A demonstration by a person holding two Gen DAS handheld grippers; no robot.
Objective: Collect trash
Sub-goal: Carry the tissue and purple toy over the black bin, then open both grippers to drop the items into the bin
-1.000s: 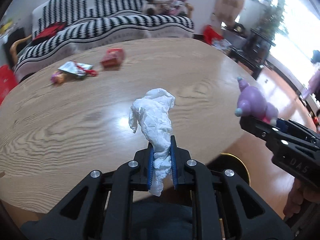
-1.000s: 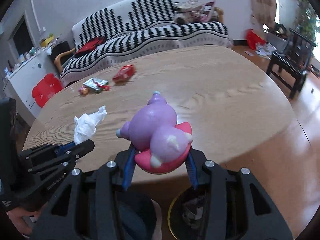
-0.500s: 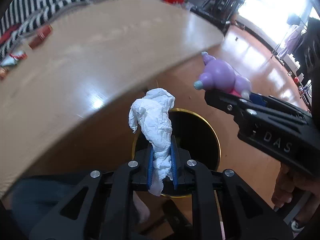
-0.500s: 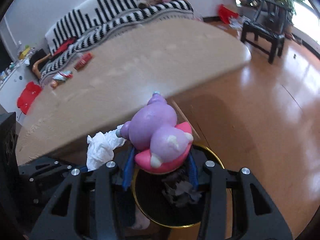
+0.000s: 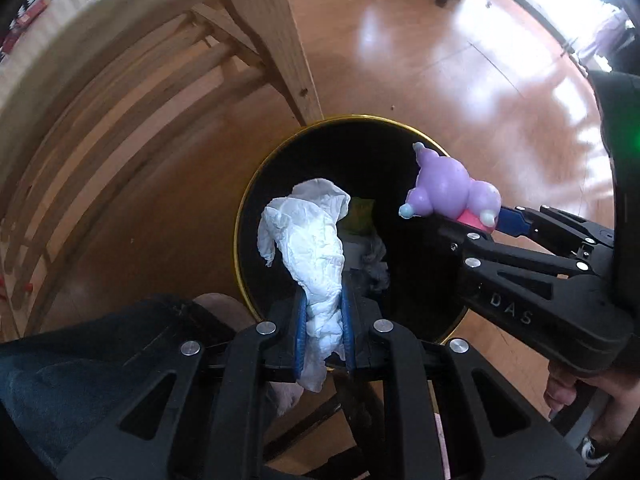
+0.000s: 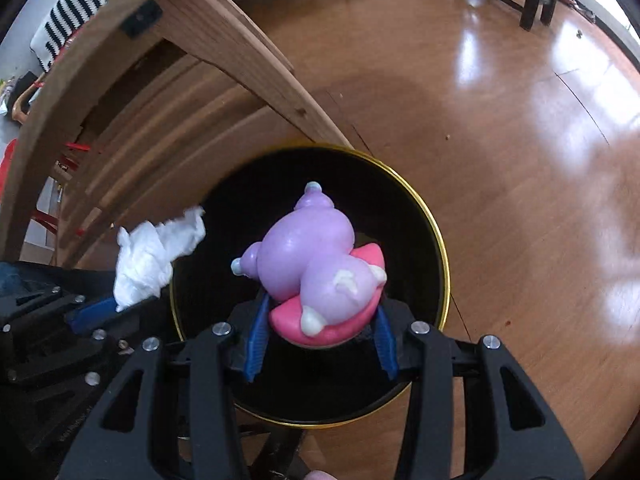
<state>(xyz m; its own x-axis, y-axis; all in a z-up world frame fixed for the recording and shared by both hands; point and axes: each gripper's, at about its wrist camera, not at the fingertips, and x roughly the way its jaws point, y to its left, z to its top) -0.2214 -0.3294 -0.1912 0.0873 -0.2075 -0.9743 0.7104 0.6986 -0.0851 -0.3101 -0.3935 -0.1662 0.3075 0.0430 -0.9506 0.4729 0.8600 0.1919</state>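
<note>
A black round bin with a gold rim (image 5: 244,216) (image 6: 440,236) stands on the wooden floor, with some trash at its bottom. My left gripper (image 5: 323,326) points down over its near-left rim, shut on a crumpled white tissue (image 5: 310,236), which also shows at the left of the right wrist view, tissue (image 6: 154,250). My right gripper (image 6: 320,336) hangs over the bin's mouth, shut on a purple and pink toy animal (image 6: 316,264). From the left wrist view that toy (image 5: 450,190) sits over the bin's right side.
A wooden table leg (image 5: 288,44) (image 6: 248,60) rises just behind the bin, with the tabletop's underside (image 5: 100,92) to the left. A person's dark trouser leg (image 5: 80,364) and foot lie by the bin's near side. Bare wooden floor (image 6: 540,160) spreads to the right.
Both grippers have dropped from above the tabletop and tipped downward over the bin. Tissue and toy stay gripped. The table is now seen from below.
</note>
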